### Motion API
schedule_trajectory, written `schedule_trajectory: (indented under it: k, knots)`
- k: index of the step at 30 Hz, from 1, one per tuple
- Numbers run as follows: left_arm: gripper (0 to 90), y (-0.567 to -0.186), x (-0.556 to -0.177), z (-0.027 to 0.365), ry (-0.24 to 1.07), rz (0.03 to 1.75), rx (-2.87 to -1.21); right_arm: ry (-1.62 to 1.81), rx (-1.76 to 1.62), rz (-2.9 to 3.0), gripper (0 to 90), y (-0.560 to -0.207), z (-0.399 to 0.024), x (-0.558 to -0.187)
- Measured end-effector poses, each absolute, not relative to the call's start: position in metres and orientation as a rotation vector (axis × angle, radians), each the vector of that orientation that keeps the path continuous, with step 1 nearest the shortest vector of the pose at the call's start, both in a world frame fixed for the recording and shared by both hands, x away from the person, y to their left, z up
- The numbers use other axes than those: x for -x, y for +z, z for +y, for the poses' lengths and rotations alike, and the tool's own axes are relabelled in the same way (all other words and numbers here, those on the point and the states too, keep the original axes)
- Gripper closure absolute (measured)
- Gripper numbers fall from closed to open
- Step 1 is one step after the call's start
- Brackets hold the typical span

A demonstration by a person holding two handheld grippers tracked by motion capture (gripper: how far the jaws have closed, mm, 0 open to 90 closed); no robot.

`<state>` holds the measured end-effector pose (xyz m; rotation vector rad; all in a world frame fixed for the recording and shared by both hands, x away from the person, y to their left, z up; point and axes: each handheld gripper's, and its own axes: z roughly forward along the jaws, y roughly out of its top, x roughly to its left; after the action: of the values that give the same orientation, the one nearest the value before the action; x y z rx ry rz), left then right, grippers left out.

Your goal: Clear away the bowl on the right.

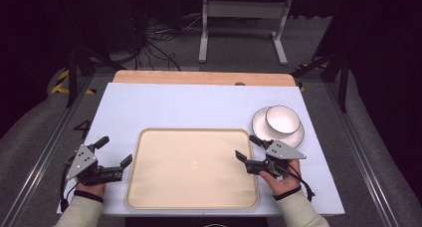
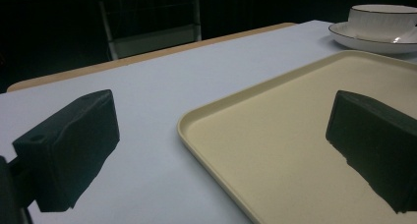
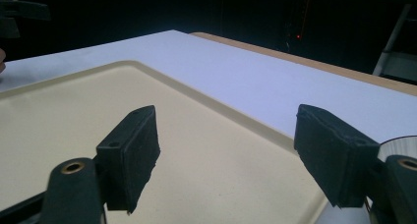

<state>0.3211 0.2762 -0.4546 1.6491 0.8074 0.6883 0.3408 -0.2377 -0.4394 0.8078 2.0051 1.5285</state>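
Note:
A wide beige tray (image 1: 191, 167) lies with nothing on it at the near middle of the white table top (image 1: 199, 105). At its left edge my left gripper (image 1: 115, 151) is open, one jaw over the tray's rim and the other over the table. In the left gripper view the open gripper (image 2: 221, 111) straddles the tray's (image 2: 295, 150) corner rim. My right gripper (image 1: 246, 147) stands open at the tray's right edge, nothing between its jaws. The right gripper view shows this gripper (image 3: 226, 121) above the tray (image 3: 74, 116), near its rim.
A white bowl (image 1: 282, 119) sits on a white plate (image 1: 298, 136) just beyond my right gripper; the left gripper view has the bowl (image 2: 381, 20) and plate (image 2: 364, 42) at top right. A wooden strip (image 1: 199, 77) borders the table's far edge.

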Motion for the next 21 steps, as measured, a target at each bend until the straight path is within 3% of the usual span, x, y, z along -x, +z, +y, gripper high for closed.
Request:
schedule_trajectory:
  k: [21]
  knots:
    - [0.3, -0.4547, -0.3212, 0.2760, 0.690, 0.802, -1.652, 1.517, -0.808, 2.016, 24.9, -0.4400, -0.2366, -0.3410]
